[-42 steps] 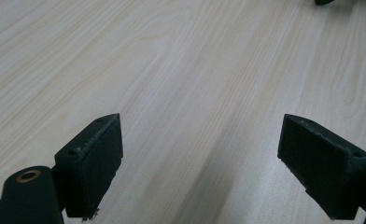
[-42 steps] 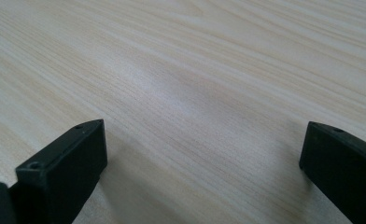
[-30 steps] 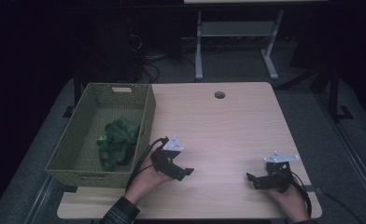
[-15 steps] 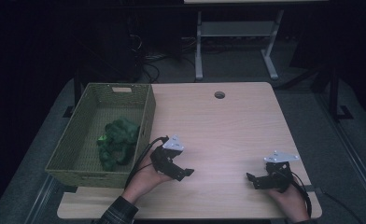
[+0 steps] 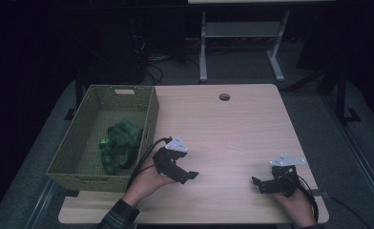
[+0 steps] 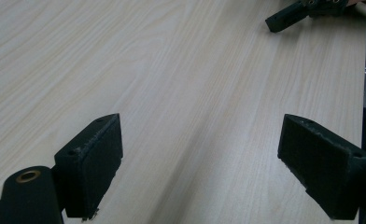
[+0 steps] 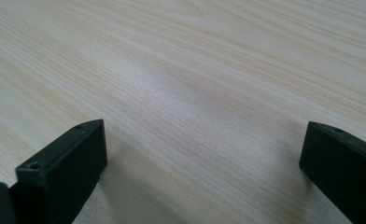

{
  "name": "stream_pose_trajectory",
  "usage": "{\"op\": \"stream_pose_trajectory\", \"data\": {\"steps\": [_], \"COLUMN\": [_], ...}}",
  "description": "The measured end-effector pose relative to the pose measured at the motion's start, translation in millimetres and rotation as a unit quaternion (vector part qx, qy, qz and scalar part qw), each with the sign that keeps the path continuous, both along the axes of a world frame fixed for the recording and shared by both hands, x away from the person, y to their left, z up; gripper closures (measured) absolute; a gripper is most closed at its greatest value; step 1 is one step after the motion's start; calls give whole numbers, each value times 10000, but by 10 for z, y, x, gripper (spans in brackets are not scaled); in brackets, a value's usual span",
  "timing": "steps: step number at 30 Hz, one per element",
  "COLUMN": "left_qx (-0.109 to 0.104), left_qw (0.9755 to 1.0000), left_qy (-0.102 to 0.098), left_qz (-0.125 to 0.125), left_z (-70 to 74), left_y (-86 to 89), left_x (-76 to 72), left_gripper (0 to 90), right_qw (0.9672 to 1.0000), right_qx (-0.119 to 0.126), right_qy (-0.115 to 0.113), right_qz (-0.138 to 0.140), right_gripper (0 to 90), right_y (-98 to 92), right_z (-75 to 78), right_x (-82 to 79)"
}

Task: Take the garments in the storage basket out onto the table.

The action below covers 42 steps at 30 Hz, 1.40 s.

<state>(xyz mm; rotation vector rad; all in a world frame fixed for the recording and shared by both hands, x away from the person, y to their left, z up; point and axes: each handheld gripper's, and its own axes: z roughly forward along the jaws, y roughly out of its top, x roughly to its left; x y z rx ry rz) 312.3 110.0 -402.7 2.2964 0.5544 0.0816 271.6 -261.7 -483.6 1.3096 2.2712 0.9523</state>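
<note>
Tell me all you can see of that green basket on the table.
The basket is a rectangular, olive-green woven bin with a handle slot in its far wall. It stands upright along the left edge of the wooden table. A crumpled green cloth lies inside on its floor. The left gripper is beside its near right corner, apart from it.

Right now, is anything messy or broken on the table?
Nothing stands out. The green cloth lies crumpled inside the basket, which sits square at the table's left edge. Both grippers, left and right, are open over bare wood, holding nothing. No spill or damage shows.
</note>
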Motion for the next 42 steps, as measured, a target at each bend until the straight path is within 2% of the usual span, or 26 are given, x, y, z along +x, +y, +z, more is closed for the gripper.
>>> {"op": "stream_pose_trajectory", "data": {"steps": [5, 7, 10, 20, 25, 32, 35, 42], "left_qx": [47, 4, 67, 19, -16, 57, 68, 119], "left_qw": [10000, 10000, 10000, 9999, 9999, 9998, 9995, 9993], "left_qy": [-19, 17, 0, -144, -116, -143, -253, -296], "left_qz": [-25, 10, -18, -10, 95, 132, 188, 217], "left_z": [78, 84, 109, 274, 325, 413, 478, 550], "left_y": [-1, -4, -2, 55, 87, 146, 176, 222], "left_x": [20, 17, 28, 56, 98, 155, 183, 219], "left_gripper": [135, 135, 135, 139, 140, 141, 140, 137], "right_qw": [10000, 10000, 10000, 10000, 10000, 10000, 10000, 10000], "right_qx": [0, -1, 0, 3, 4, -3, -7, -7], "right_qy": [0, -1, -1, 1, 1, 8, 6, 8], "right_qz": [-1, -1, -1, -3, -5, 0, 3, 2], "right_gripper": [5, 5, 5, 5, 5, 5, 5, 5], "right_y": [0, 0, 0, 0, 1, 0, -1, -1], "right_z": [0, 0, 0, 0, 0, 2, 1, 2], "right_x": [0, 0, 0, 0, 0, 0, 0, 0]}}
